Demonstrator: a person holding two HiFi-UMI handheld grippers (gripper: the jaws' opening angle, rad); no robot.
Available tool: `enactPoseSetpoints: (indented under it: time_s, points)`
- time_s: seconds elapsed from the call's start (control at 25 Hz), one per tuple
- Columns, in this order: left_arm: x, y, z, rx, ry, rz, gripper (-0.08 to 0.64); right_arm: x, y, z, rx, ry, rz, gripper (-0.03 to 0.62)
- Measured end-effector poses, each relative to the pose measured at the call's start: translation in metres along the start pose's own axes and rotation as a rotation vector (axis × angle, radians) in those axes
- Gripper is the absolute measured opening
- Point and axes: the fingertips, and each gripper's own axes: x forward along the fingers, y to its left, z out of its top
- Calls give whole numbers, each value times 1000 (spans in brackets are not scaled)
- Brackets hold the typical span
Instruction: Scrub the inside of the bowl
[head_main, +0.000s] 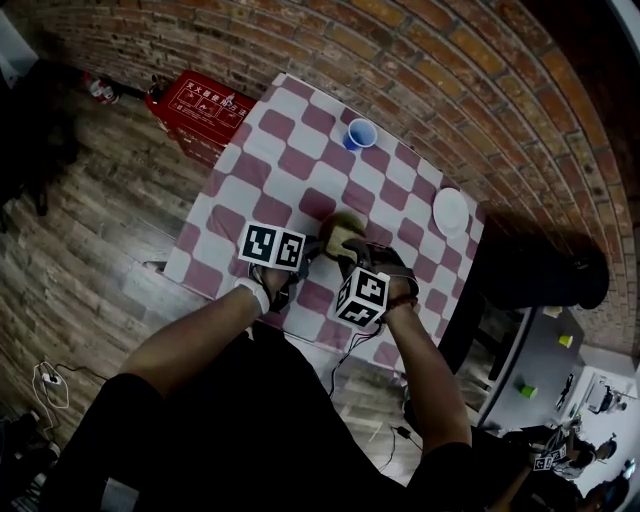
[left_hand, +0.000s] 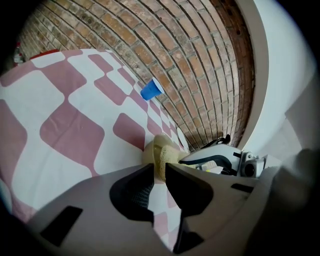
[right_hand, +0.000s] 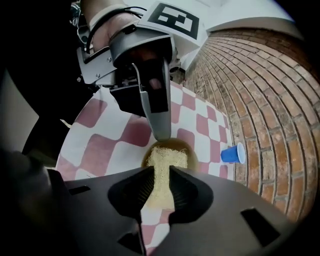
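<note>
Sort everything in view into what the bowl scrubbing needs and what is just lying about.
In the job:
bowl
sponge, pushed into the bowl
left gripper, shut on the bowl's rim
right gripper, shut on the sponge

Lying about:
blue cup and white plate, both on the checked tablecloth
red box on the floor

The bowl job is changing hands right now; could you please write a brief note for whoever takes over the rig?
Left gripper: shut on the rim of the bowl, holding it on the table.
Right gripper: shut on the sponge, whose end is inside the bowl.
Done: bowl held, sponge in; how much is scrubbed cannot be told.
Left: work the sponge round the inside.
Cup and plate stand apart.
</note>
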Motion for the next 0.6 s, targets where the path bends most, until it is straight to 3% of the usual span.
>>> enactPoseSetpoints:
  time_s: [0.16,0.4,0.6]
  points:
    - [-4,1,3,-4,-10,4,80,11,-11,13,49,-11,-18,103]
    - [-6,1,3,-3,-15,4,80,17,-38,9,196,-12,-31,103]
    - [-4,1,3,-3,-10,4,80,11,-41,-14,167,33,-40,103]
